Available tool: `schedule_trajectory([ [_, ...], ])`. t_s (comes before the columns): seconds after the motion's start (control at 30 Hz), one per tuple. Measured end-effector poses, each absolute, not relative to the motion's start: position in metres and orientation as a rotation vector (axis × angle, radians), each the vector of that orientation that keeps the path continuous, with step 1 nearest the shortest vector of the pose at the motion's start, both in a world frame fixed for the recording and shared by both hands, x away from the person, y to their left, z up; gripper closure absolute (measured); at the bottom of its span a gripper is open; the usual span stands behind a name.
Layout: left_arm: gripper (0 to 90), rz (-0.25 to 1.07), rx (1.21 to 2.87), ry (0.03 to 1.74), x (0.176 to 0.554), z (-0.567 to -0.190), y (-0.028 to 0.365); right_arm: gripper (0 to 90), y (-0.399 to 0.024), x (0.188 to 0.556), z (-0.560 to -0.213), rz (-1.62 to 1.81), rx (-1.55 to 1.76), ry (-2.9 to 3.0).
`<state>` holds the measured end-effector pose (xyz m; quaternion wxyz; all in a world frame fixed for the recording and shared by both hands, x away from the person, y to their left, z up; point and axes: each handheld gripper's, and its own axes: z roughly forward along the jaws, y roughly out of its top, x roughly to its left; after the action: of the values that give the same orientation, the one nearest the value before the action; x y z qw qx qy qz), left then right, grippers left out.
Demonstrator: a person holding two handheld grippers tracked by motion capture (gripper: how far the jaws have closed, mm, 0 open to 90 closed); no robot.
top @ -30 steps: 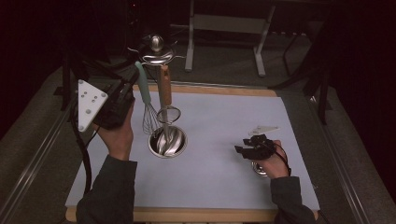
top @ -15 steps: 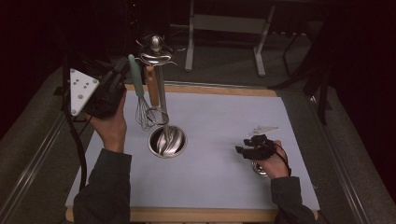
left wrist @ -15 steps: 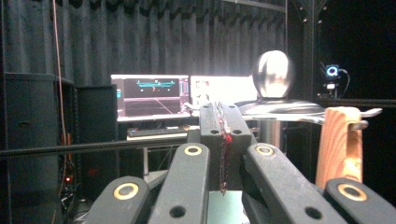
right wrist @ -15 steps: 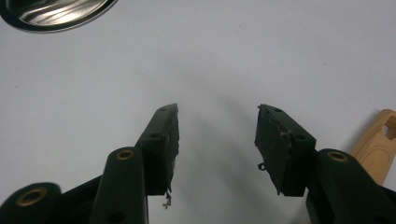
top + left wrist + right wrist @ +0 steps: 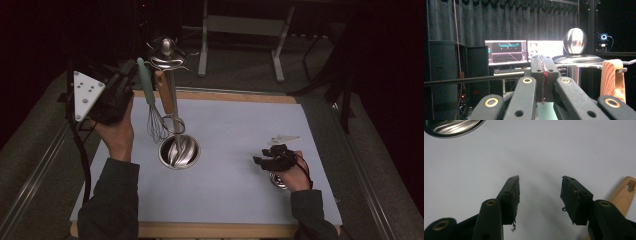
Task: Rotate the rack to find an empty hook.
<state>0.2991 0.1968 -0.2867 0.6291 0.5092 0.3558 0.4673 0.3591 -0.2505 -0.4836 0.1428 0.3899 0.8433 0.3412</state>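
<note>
While left claw [image 5: 134, 70] pinches whisk [image 5: 150, 102] handle | right claw [image 5: 261, 156] gapes empty | steel stand base [image 5: 179, 151] bare

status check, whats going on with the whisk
Left gripper shut on whisk, lifted beside rack. Right gripper open over mat. Wooden-handled utensil close alongside.

The whisk [image 5: 151, 102] has a pale mint-green handle and a steel wire head. It hangs nearly upright, handle up and wires down, its head just above the mat beside the stand's [image 5: 171, 107] round steel base. A wooden-handled utensil [image 5: 165, 93] hangs from the stand's top just beside it.
</note>
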Motion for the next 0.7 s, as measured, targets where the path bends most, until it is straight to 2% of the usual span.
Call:
schedule_trajectory([
  [0.27,89.7,1.105,1.189,0.794,0.296,-0.284,0.192,49.1,-0.247,0.359,-0.487,0.973,1.125,2.446],
  [0.7,89.6,1.096,1.204,0.835,0.315,-0.28,0.197,49.1,-0.245,0.359,-0.49,0.97,1.118,2.458],
])
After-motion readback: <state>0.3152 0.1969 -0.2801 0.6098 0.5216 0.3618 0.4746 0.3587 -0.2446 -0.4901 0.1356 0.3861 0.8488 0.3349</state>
